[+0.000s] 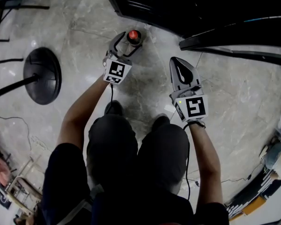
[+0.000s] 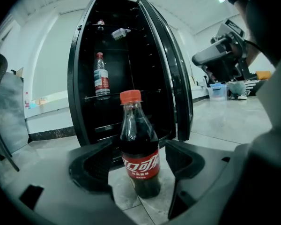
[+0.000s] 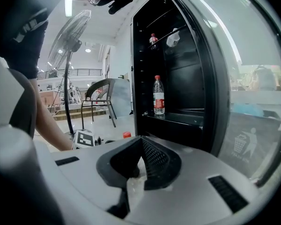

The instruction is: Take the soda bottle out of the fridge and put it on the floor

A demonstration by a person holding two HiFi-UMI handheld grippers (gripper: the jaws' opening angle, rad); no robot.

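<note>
The left hand-held gripper (image 2: pixel 139 161) holds its jaws apart. The soda bottle (image 2: pixel 139 144) stands upright on the floor (image 2: pixel 215 121) between them, touching neither. Beyond it the fridge (image 2: pixel 82 78) is open. The right hand-held gripper (image 3: pixel 139 158) has its jaws together, empty.

1. Your head view is evenly lit from above. The pale marbled stone floor (image 1: pixel 145 86) has a soft sheen and only faint shadows.
2. In your left gripper view the black fridge cabinet (image 2: pixel 117 69) is nearly lightless inside, and the white walls beside it are washed out.
3. In your right gripper view a bright ceiling light strip (image 3: pixel 68 7) glares, and the curved glass fridge door (image 3: pixel 243 78) carries pale reflections.
4. Both gripper views bow strongly at the edges, and their corners fall to black.
</note>
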